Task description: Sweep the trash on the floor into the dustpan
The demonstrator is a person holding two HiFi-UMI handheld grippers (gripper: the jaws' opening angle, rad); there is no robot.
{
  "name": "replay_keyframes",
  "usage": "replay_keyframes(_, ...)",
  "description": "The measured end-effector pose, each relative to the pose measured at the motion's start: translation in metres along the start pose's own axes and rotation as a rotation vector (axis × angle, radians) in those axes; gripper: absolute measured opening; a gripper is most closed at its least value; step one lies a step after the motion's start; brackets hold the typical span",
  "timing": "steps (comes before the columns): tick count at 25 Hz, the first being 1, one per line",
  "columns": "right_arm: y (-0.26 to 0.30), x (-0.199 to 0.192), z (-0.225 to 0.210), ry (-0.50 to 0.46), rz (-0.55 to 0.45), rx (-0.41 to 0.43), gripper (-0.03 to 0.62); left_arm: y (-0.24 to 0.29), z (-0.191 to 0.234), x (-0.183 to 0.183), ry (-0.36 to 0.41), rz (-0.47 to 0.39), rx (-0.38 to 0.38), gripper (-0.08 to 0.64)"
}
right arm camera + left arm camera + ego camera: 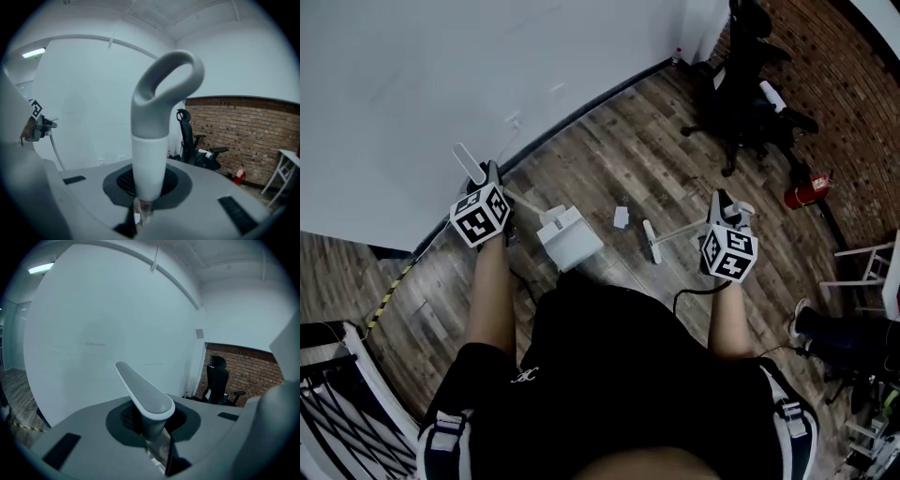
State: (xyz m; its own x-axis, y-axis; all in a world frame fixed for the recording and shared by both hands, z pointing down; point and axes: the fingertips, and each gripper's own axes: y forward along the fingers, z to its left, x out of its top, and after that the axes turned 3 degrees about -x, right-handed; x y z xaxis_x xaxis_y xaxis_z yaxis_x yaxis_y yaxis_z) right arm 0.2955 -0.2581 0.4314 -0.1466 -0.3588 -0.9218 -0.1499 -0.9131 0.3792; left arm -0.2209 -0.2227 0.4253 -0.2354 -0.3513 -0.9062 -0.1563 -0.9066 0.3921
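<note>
Grip is closed on both sides — left tool (491, 186) is clamped on the dustpan (570, 237) handle, right tool (724, 208) on the broom (651, 242) handle, so both heads are angled floorward. Trash (621, 217) is left unswept on the floor (609, 150), between them.

Dim, bluish indoor light. A ceiling strip (40, 268) glows at ten o'clock in both gripper views, whose corners go black and lines bend. Head view: wall (441, 84) brightest, floor (609, 159) dark. The dustpan handle (143, 397) looks slightly soft up close.
</note>
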Motion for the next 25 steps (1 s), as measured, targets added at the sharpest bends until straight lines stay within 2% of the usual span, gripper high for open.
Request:
replay_keyframes(3,0.028,-0.001,0.002,0.049,0.044,-0.071,0.035,0.025,0.031,0.012,-0.025,-0.002,0.011,0.063)
replay_keyframes(11,0.084,0.018,0.033,0.043,0.104,-0.202,0.035,0.082,0.14,0.031,-0.099,-0.008,0.098,0.065)
replay_keyframes(16,0.097,0.013,0.057,0.032,0.152,-0.251,0.034,0.111,0.199,0.006,-0.218,0.016,0.161,0.1)
replay_keyframes(25,0.119,0.003,0.064,0.038,0.161,-0.285,0.028,0.141,0.285,-0.057,-0.425,0.06,0.41,0.112)
